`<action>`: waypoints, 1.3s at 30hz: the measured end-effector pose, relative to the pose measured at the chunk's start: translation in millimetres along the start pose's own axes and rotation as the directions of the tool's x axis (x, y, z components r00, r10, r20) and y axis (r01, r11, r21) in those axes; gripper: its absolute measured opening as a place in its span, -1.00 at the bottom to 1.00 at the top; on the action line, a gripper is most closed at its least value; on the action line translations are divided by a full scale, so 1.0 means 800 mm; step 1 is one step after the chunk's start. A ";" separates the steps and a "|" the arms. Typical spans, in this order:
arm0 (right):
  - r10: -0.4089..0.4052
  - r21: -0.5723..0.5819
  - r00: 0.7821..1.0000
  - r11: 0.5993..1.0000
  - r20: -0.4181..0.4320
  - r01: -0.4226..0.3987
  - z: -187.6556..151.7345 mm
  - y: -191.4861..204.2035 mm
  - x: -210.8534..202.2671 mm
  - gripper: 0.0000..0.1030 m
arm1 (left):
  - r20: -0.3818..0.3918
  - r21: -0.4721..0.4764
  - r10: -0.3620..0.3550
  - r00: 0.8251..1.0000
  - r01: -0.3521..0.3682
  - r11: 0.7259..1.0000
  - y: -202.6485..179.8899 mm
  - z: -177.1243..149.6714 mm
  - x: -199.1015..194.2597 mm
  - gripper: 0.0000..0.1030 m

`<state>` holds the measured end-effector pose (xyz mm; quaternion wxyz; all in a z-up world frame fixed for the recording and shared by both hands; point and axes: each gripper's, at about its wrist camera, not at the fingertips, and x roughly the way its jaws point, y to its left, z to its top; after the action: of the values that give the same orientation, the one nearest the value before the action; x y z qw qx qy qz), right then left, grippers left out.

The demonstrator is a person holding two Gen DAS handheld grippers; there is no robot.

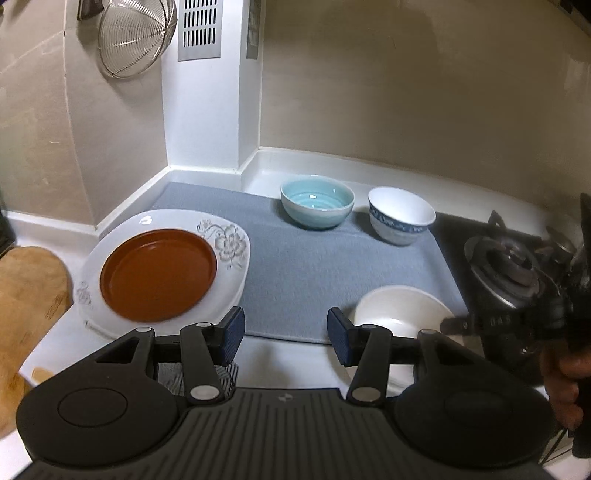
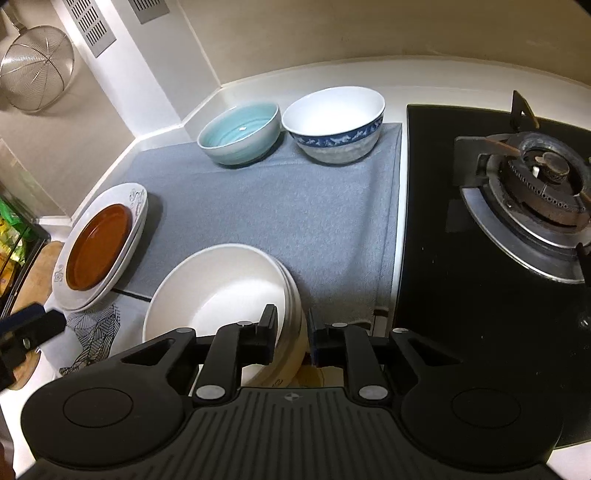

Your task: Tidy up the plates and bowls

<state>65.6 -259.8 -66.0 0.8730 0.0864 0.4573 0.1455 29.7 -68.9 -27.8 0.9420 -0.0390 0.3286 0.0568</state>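
Observation:
A brown plate (image 1: 159, 273) lies on a white flowered plate (image 1: 229, 240) at the mat's left edge; both show in the right wrist view (image 2: 98, 247). A teal bowl (image 1: 317, 201) (image 2: 240, 134) and a blue-patterned white bowl (image 1: 400, 214) (image 2: 334, 123) stand at the back of the grey mat (image 1: 314, 258). My left gripper (image 1: 285, 338) is open and empty above the mat's front edge. My right gripper (image 2: 291, 330) is shut on the rim of a plain white bowl (image 2: 221, 288) (image 1: 399, 314), tilted at the mat's front.
A black gas hob with a burner (image 2: 532, 184) (image 1: 509, 266) lies right of the mat. A wooden cutting board (image 1: 26, 295) sits at the left. A wire strainer (image 1: 133, 33) hangs on the wall. A patterned cloth (image 2: 96, 332) lies under the plates.

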 end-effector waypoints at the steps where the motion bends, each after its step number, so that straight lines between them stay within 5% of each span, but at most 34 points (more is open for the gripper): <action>1: -0.016 -0.006 1.000 1.000 -0.002 0.016 0.001 0.002 0.002 -0.58 | -0.006 -0.012 -0.009 1.000 0.009 1.000 0.006 0.006 0.007 0.06; 5: -0.039 0.030 0.999 0.999 0.030 0.038 0.013 0.006 -0.006 -0.51 | 0.007 -0.020 -0.057 0.998 0.057 0.998 0.023 0.033 0.030 0.05; 9: -0.082 0.065 0.994 0.995 0.065 0.078 0.026 0.009 -0.014 -0.48 | 0.005 -0.027 -0.118 0.993 0.118 0.993 0.032 0.065 0.067 -0.57; 15: -0.145 0.152 0.984 0.980 0.107 0.128 0.028 0.008 -0.035 -0.48 | 0.005 -0.081 -0.173 0.985 0.172 0.982 0.033 0.122 0.143 -0.46; 17: -0.162 0.165 0.981 0.976 0.108 0.143 0.025 0.008 -0.042 -0.48 | -0.014 -0.127 -0.164 0.986 0.161 0.979 0.034 0.140 0.177 -0.29; 28: -0.248 0.203 0.966 0.952 0.070 0.229 0.014 0.008 -0.072 -0.48 | -0.131 -0.360 -0.131 0.983 0.076 0.930 0.041 0.169 0.307 -0.25; 34: -0.260 0.169 0.965 0.953 0.020 0.253 0.017 0.017 -0.072 -0.48 | -0.171 -0.408 -0.144 0.975 0.062 0.911 0.038 0.162 0.334 -0.46; 39: -0.238 0.139 0.971 0.963 0.031 0.232 0.032 0.029 -0.069 -0.48 | -0.189 -0.388 -0.137 0.972 0.054 0.920 0.033 0.164 0.328 -0.62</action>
<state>53.3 -256.8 -2.3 0.8869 0.0938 0.4524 0.0078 311.0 -7.0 -90.4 0.8776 -0.2425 0.4077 0.0686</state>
